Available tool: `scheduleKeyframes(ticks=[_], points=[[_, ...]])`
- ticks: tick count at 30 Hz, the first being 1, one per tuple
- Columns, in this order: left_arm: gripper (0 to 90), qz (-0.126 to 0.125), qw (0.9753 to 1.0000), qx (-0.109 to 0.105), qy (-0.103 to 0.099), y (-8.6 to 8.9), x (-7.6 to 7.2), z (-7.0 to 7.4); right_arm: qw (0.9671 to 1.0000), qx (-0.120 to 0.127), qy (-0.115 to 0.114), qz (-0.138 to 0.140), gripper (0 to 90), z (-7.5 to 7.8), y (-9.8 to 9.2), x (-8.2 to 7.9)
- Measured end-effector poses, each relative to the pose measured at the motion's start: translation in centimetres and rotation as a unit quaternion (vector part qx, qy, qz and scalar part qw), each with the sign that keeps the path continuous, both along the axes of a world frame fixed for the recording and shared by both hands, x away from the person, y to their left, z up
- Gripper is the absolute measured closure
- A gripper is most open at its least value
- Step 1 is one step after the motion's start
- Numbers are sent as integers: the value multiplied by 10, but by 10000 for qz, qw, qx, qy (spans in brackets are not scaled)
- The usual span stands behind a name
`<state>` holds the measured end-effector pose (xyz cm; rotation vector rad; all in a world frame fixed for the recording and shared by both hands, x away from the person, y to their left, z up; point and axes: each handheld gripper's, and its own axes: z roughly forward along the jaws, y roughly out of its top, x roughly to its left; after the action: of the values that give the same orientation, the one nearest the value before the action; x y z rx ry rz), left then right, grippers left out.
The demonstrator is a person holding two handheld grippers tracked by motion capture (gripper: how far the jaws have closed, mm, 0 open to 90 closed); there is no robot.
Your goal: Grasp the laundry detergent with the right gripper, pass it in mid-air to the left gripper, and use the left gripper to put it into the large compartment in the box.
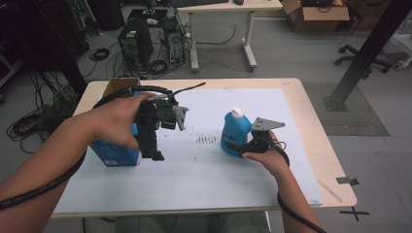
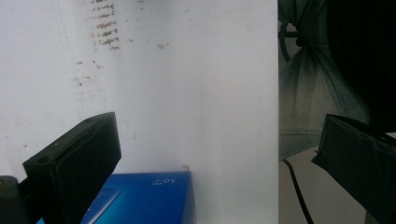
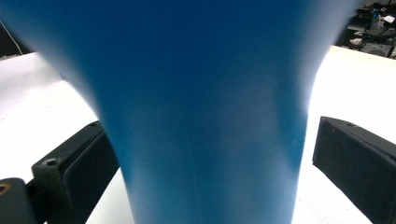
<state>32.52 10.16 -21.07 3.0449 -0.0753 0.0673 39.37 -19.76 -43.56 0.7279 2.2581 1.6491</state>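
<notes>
A blue bottle (image 1: 235, 132) with a white cap stands upright on the white mat (image 1: 204, 179), right of centre. My right gripper (image 1: 239, 145) is at its base, open, with a jaw on either side of the bottle (image 3: 201, 93); a strip of mat shows between the bottle and one jaw. My left gripper (image 1: 151, 148) hangs above the mat at the left, pointing down, open with nothing between its fingers. Just left of and below it stands a blue box (image 1: 114, 154), whose top (image 2: 144, 196) sits by one jaw in the left gripper view.
A cardboard box (image 1: 119, 86) sits at the table's back left corner. Dark scuff marks (image 1: 206, 140) dot the mat between the grippers. The wooden table edge (image 1: 316, 121) runs along the right. Computer towers (image 1: 136, 46), cables and a desk stand on the floor beyond.
</notes>
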Motion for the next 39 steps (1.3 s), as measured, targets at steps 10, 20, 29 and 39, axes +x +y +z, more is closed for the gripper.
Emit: scheduleKeyframes(ticks=[10,20,29,39], points=[[2,-1,10000,0,-3,0,0,0,9999,65,-68,-73,113,-1,-1,-2],[2,-1,10000,-5,-20,0,-1,1,9999,82,-78,-36,156,-2,0,-4],[2,13,10000,-22,-14,-1,-1,0,9998,142,-113,-9,212,-2,0,-5],[2,21,10000,4,-34,1,-1,-1,9998,124,-175,25,287,-4,2,-6]])
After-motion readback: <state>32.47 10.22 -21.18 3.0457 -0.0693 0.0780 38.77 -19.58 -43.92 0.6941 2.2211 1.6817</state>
